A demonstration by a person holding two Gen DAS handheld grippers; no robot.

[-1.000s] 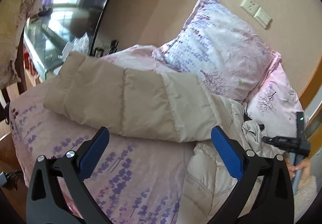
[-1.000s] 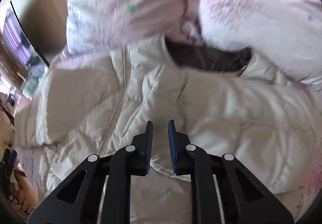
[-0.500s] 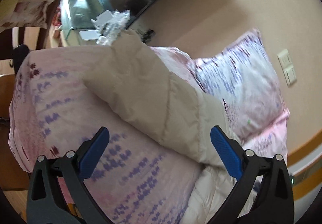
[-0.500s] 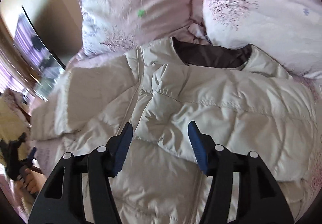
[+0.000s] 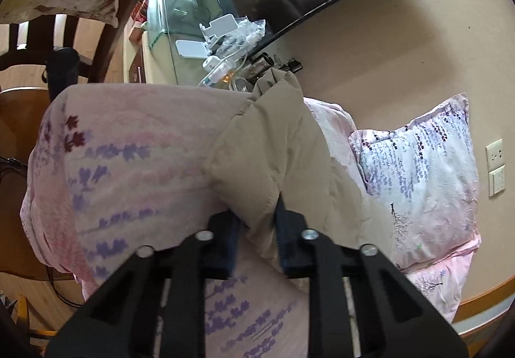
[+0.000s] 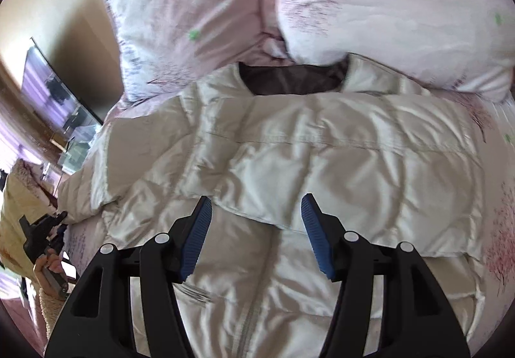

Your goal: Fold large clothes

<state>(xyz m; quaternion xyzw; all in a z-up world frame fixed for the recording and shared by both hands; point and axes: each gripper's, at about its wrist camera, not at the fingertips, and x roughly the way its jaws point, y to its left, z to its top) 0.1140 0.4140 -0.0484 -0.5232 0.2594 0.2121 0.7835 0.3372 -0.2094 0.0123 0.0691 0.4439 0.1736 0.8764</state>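
Jacket [image 6: 289, 164], one cream puffer, is lying spread on the bed [image 5: 128, 158] below two pillows [image 6: 199, 20]. Left gripper [image 5: 257, 229] has just been closing and is pinching the sleeve [image 5: 276, 145]. Right gripper [image 6: 256, 229] is hovering over the jacket's front, jaws apart, gripping nothing.

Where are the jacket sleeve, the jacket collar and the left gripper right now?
jacket sleeve [image 5: 273, 145]: left wrist view, middle of the tan padded fabric.
jacket collar [image 6: 293, 81]: right wrist view, dark lining inside the neck opening.
left gripper [image 5: 256, 229]: left wrist view, between its fingertips, clamped on the sleeve.
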